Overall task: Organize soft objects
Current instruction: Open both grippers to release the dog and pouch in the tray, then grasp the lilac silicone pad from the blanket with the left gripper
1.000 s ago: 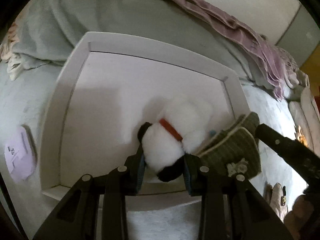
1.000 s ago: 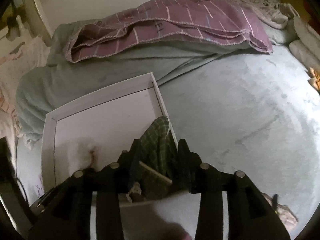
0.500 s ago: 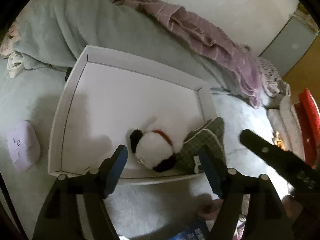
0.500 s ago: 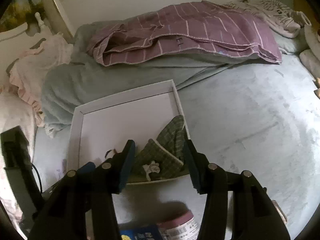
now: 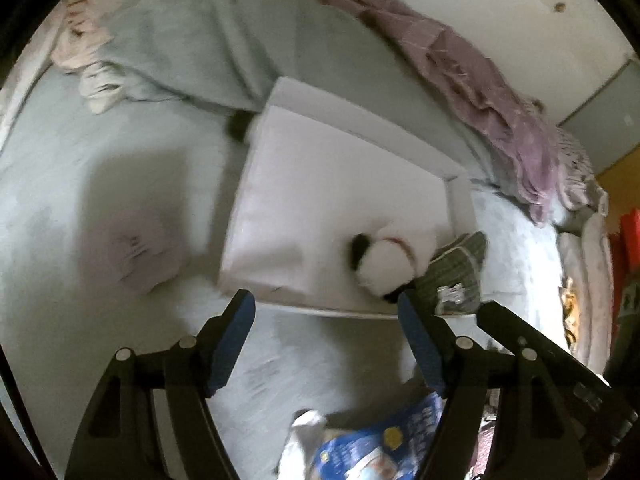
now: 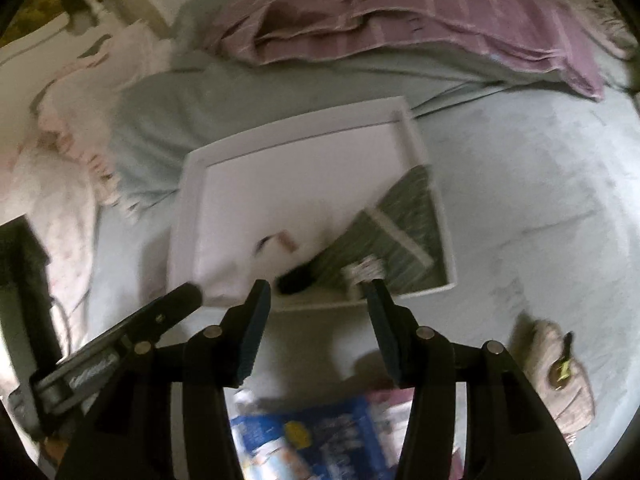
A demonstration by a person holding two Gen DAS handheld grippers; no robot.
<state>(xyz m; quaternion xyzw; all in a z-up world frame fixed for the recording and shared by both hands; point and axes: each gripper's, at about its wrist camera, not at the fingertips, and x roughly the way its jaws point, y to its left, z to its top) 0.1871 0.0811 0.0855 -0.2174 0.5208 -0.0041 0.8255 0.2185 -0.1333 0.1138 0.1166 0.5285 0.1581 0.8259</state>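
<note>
A white plush dog with black ears and a red collar lies in the near right corner of a white tray on the bed. A green checked slipper lies beside it against the tray's right wall. In the right wrist view the tray holds the slipper and the blurred plush. My left gripper is open and empty, pulled back in front of the tray. My right gripper is open and empty at the tray's near edge.
A lilac pouch lies left of the tray. A blue and white packet lies close under the grippers. A beige soft item lies at the right. A purple blanket and a grey-green cover are heaped behind.
Both grippers have opened, let go of the plush dog and the slipper in the tray, and drawn back and up from it. The blue packet has come into view below.
</note>
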